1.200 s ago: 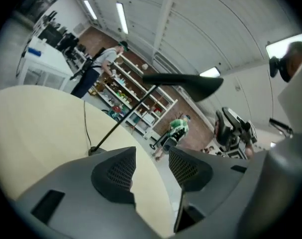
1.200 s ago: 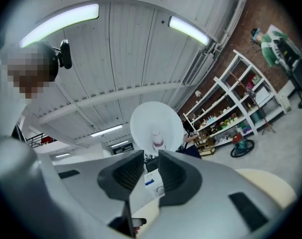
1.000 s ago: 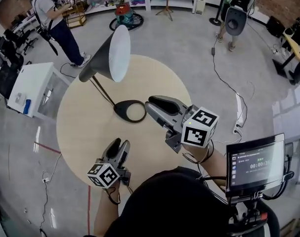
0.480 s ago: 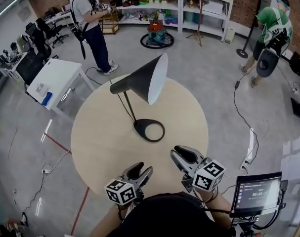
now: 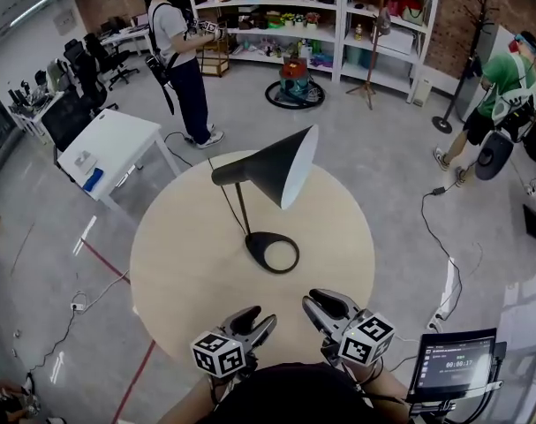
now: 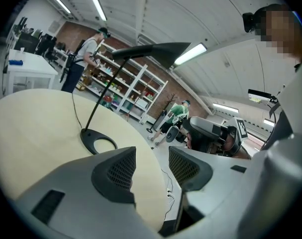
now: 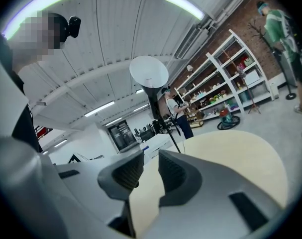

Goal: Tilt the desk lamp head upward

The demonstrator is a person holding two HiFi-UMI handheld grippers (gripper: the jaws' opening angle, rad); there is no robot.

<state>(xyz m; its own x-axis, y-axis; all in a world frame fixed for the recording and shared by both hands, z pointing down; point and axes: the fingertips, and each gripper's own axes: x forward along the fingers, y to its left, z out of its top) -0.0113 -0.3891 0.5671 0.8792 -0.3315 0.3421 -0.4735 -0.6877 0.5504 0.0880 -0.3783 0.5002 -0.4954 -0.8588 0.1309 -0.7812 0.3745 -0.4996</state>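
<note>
A black desk lamp stands on the round wooden table [image 5: 179,263], its ring base [image 5: 272,252] near the middle. Its cone head [image 5: 281,166] is tipped up, the white inside facing right and slightly upward. In the left gripper view the head [image 6: 151,51] shows overhead and the base [image 6: 97,142] ahead. In the right gripper view the shade's white mouth [image 7: 149,71] faces me. My left gripper [image 5: 260,318] and right gripper [image 5: 319,302] sit low at the table's near edge, apart from the lamp. Both are open, nothing between their jaws.
A white side table [image 5: 109,153] stands left of the round table. A person [image 5: 184,56] stands behind it near shelves [image 5: 285,11]. Another person in green [image 5: 502,87] is at the far right. Cables [image 5: 444,237] lie on the floor; a screen [image 5: 453,360] sits at my right.
Both grippers have drawn back from the lamp toward the table's near edge, the right one dropping furthest. The head view has lifted, showing more of the room. The lamp head stays tilted up.
</note>
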